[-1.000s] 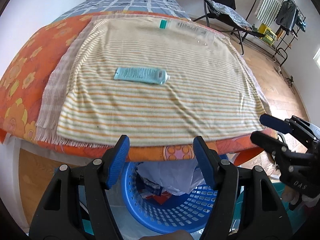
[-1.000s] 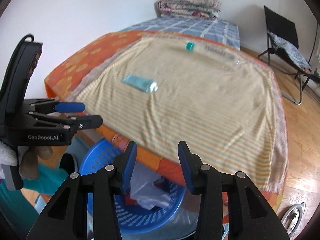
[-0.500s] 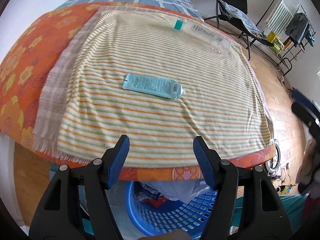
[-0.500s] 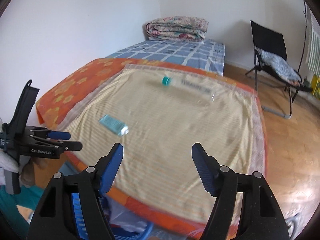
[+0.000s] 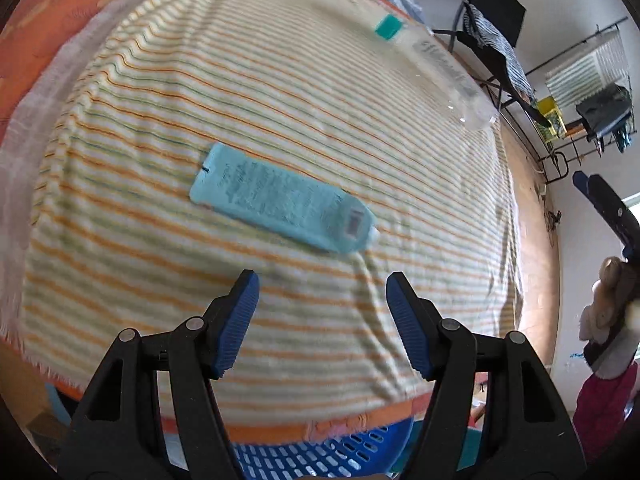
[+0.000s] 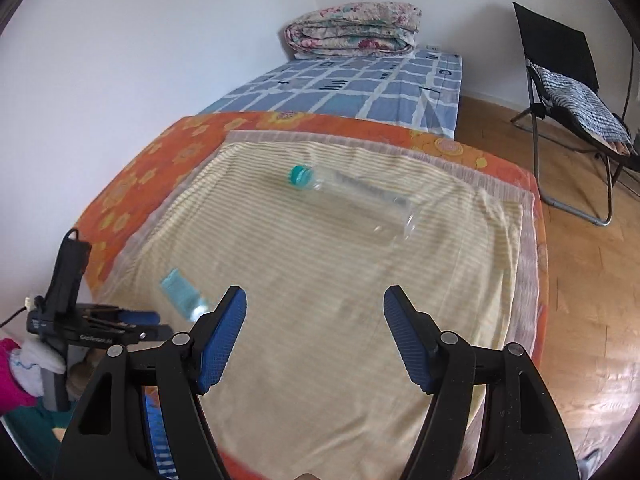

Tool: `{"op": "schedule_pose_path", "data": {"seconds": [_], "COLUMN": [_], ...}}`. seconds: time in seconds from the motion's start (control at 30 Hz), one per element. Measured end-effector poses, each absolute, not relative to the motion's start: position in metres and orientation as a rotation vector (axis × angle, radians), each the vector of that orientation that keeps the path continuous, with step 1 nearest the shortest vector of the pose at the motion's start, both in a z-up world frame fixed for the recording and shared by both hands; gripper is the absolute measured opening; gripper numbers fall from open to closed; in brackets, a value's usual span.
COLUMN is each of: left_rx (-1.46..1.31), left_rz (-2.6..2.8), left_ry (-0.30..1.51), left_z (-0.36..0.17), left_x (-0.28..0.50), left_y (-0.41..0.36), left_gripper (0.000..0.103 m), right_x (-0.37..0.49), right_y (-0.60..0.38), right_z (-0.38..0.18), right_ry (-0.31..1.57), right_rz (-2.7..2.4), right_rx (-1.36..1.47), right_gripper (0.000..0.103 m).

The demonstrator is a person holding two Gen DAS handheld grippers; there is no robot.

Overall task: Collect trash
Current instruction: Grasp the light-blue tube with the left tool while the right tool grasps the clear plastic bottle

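Your left tongs gape empty just short of the teal tube lying flat on the striped towel, right tongs likewise open w/ nothing, aimed toward the clear bottle farther back (prob. one item each, basket waiting below bed edge).
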State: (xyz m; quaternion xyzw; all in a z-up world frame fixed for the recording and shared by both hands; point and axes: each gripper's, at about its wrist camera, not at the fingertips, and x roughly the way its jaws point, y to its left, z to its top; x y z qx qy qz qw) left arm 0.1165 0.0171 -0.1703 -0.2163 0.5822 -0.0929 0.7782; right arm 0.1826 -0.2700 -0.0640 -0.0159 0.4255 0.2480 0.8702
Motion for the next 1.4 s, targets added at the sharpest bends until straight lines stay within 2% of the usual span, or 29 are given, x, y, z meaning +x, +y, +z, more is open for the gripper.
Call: {"op": "schedule_pose_path", "data": {"seconds": [0.33, 0.57, 0.8, 1.03, 1.1, 1.23, 1.4], "left_rx": [-0.471, -0.355, -0.119, -0.111, -0.120, -0.114, -0.047], "left_rz": [-0.212, -0.250, -0.342, -0.263, -0.246, -0.230, -0.216], "left_ry": [1.211, 1.216, 1.198, 1.228, 1.234, 1.222, 1.211], "left_z": [-0.167, -0.168, -0.160, -0.165, -0.167, -0.167, -0.168], "left_x": [0.167, 0.198, 0.189, 0.173, 0.174, 0.180, 0.185], "left_y": [0.028, 0.012, -0.047, -0.037, -0.035, -0.036, -0.045], "left_gripper": [0.068, 0.068, 0.068, 0.068, 0.059, 0.055, 0.043], "right_x": [0.278, 0.321, 0.346, 0.354, 0.352, 0.346, 0.344], "right_y": [-0.261, -0.240, -0.217, -0.193, -0.183, -0.171, -0.167], "right_z": [-0.083, -0.096, -0.112, -0.134, -0.143, -0.154, -0.157], "right_ry": [0.939, 0.971, 0.999, 1.026, 1.032, 1.024, 1.023], "right_rz": [0.540, 0.543, 0.537, 0.565, 0.558, 0.543, 0.513], "right_rx": [-0.004, -0.067, -0.205, -0.357, -0.437, -0.552, -0.596], "right_gripper": [0.071, 0.071, 0.071, 0.071, 0.071, 0.071, 0.071]}}
